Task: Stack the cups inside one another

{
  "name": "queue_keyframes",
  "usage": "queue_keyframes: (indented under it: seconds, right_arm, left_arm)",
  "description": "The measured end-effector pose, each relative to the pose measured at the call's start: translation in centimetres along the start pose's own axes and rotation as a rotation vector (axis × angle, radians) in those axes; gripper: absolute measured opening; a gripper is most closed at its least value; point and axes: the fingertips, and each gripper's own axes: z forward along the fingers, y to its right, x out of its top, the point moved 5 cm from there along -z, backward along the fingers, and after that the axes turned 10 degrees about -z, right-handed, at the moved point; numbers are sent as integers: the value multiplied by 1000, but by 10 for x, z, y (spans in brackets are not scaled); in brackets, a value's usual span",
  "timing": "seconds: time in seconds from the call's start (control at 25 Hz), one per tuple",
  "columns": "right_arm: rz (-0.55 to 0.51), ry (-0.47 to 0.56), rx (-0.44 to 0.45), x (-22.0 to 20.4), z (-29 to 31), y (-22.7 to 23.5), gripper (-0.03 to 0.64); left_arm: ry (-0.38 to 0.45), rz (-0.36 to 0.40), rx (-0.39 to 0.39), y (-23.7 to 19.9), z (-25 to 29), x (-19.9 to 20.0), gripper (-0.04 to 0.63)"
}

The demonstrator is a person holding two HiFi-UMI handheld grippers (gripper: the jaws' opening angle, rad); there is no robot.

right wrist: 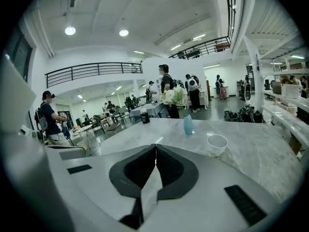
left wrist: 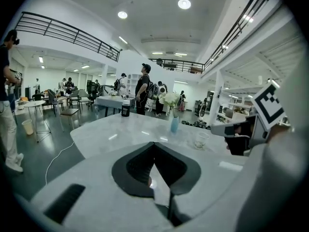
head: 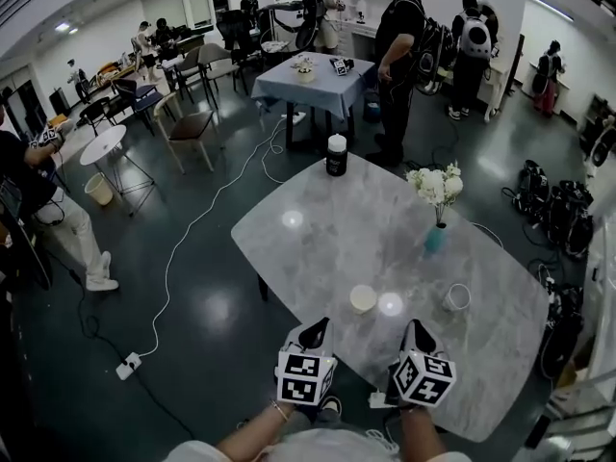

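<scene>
The grey marble counter (head: pixel 337 229) fills the middle of the head view. Both grippers hover over its near edge, the left gripper (head: pixel 319 329) and the right gripper (head: pixel 418 331) each with jaws pressed together on nothing. Two cups stand upright and well apart. The cream cup (head: pixel 363 298) sits just ahead between the grippers, probably nearer the left one. The white cup (head: pixel 456 297) stands ahead and to the right of the right gripper, so that gripper likely suits it.

On the surface (head: pixel 318 234) I see one cup (head: pixel 363 298) just ahead, between my left tool (head: pixel 320 325) and right tool (head: pixel 416 325), the other cup (head: pixel 456 297) well to its right, a vase (head: pixel 435 239) behind that, and a canister (head: pixel 336 155) at the far edge.
</scene>
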Motion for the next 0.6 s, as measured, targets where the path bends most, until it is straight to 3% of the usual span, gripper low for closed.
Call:
queue_keyframes:
  seconds: [0.24, 0.6]
  right_arm:
    - [33, -18, -96, 0, -8, 6, 8]
    - [146, 51, -357, 8, -33, 12, 8]
  left_arm:
    - [-47, 31, -102, 5, 18, 7, -5]
    - [-86, 178, -351, 17, 53, 38, -5]
